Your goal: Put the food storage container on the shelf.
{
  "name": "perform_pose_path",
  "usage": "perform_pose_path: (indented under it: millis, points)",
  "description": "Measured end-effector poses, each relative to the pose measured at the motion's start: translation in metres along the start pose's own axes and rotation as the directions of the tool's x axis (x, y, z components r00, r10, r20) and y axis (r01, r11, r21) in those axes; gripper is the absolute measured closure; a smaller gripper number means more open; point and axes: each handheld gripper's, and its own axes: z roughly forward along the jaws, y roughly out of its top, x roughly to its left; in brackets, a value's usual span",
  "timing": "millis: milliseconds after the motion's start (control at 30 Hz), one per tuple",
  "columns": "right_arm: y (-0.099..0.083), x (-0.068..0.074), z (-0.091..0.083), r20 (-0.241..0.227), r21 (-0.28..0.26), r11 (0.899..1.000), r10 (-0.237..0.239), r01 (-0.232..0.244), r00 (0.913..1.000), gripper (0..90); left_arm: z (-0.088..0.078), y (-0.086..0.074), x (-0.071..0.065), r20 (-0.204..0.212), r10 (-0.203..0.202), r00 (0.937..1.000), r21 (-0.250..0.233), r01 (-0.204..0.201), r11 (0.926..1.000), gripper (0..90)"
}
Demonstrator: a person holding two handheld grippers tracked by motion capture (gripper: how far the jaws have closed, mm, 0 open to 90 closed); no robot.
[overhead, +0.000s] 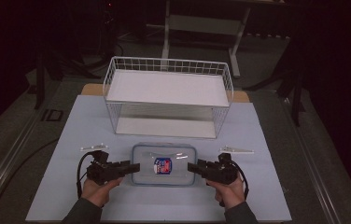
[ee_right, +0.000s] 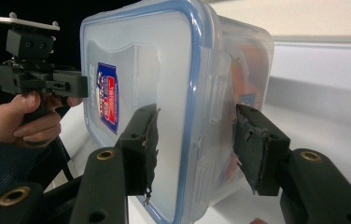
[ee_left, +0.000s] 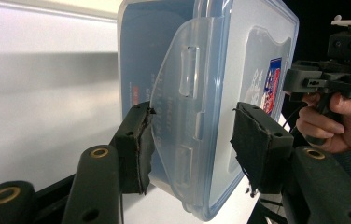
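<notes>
Two-handed grip on a lidded box, seen from the near edge outward. Nearest me, the left gripper [overhead: 136,166] is at the left end of the clear container [overhead: 176,158]. Its pads are clamped across the latch flap [ee_left: 178,116] and the lid rim. The right gripper [overhead: 190,167] straddles the container's right end; I cannot tell whether both pads press yet. The container lies flat on the table [overhead: 267,186] between them, label [overhead: 163,166] up. To lift well, I judge I should firm the right grip first, then raise both hands together and level, so the lid does not rack. Beyond the container stands the wire rack [overhead: 169,65].

Count: two grippers, one container, one label, one two-level rack.
</notes>
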Motion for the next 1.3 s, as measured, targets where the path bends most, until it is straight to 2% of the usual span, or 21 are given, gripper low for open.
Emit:
perform_pose_path:
  millis: [467,767,1067,1300]
  points:
    - [0.005,0.007,-0.003,-0.005,-0.028,0.999,-0.033,0.033,0.9994,50.7,-0.007,0.006,-0.006,-0.003,0.045,0.999,-0.021,-0.046,0.9987,49.1]
    - [0.011,0.013,-0.009,0.001,-0.061,0.997,-0.055,0.055,0.9985,50.8,-0.01,0.01,-0.011,0.003,0.059,0.9982,-0.04,-0.059,0.9974,49.1]
    - [0.019,0.016,-0.013,0.001,-0.094,0.994,-0.059,0.059,0.9982,50.9,-0.012,0.025,-0.018,0.006,0.087,0.9962,-0.048,-0.087,0.995,49.1]
    - [0.035,0.023,-0.022,0.006,-0.128,0.987,-0.092,0.092,0.9957,50.9,-0.018,0.044,-0.029,0.005,0.135,0.9909,-0.075,-0.134,0.9882,49.1]
